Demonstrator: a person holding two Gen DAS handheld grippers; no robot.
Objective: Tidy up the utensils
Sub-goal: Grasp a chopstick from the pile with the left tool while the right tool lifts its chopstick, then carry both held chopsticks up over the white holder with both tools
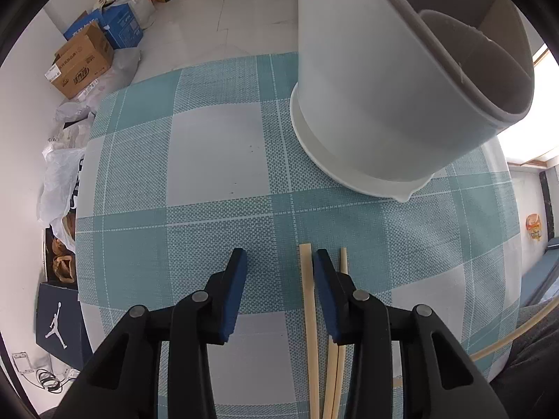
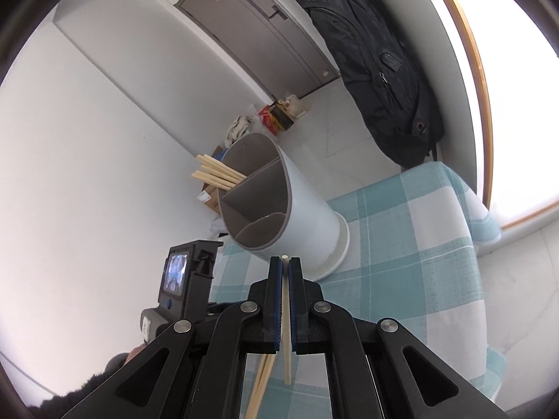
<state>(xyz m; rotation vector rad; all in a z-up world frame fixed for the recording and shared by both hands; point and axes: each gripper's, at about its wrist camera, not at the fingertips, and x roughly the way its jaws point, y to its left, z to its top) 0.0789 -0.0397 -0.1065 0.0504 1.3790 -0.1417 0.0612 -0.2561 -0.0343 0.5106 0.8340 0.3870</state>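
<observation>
1. Landmark: white utensil holder [image 2: 279,206] w/ grey inner dividers, standing on its saucer base on the teal-checked tablecloth [image 1: 216,223].
2. Holder is already carrying a bundle of chopsticks [image 2: 215,174] in one compartment, tips sticking out past the rim.
3. R gripper [image 2: 285,269] is clenching a single chopstick [image 2: 286,331] betw. its blue pads, just in front of holder's base; stick's tip is showing above the fingertips.
4. L gripper [image 1: 279,262] is pointing down at the cloth near the holder, jaws apart, not pressing on anything.
5. Loose chopsticks [image 1: 309,314] are lying on the cloth below the holder; one is sitting just inside the L gripper's right finger, others just outside it. Contact: cannot tell.
</observation>
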